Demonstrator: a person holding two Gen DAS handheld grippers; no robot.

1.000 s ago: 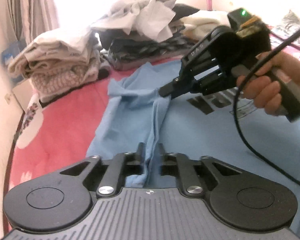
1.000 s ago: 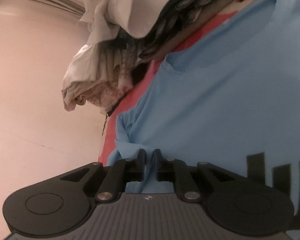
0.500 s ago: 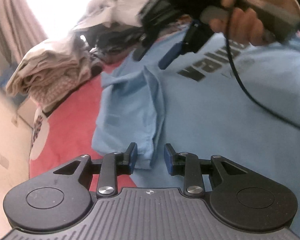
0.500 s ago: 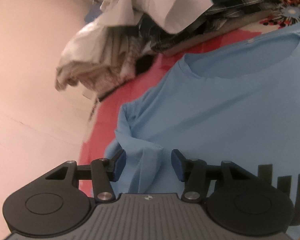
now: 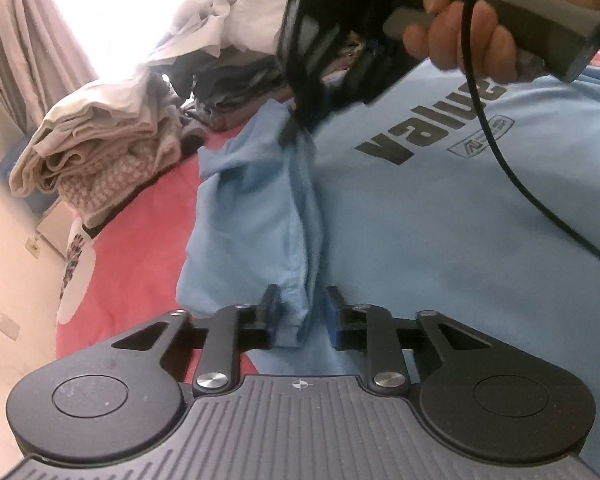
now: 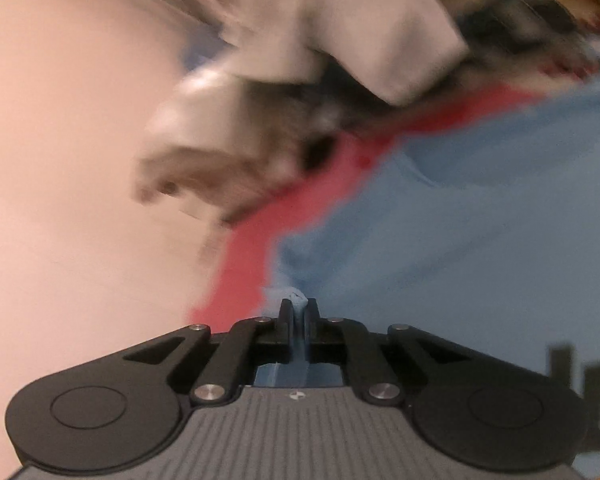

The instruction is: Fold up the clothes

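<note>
Two grippers, one light blue cotton T-shirt [image 5: 440,220] with dark letters, spread flat on one red bed cover [image 5: 140,248].

We see our right gripper [image 6: 299,312] pinched tight on a bunched bit of the shirt near the sleeve; a little tuft of blue cloth pokes out past its tips. Our left gripper [image 5: 300,314] is closing, with a raised fold of the shirt's edge standing between its two blue pads [image 5: 334,318], which do not press on it. Beyond the fingers we count two heaps of clothes: one folded beige stack [image 5: 100,160] and one messy pile of white and dark clothes [image 5: 236,44]. One hand [image 5: 464,28] holds the right gripper's handle.
</note>
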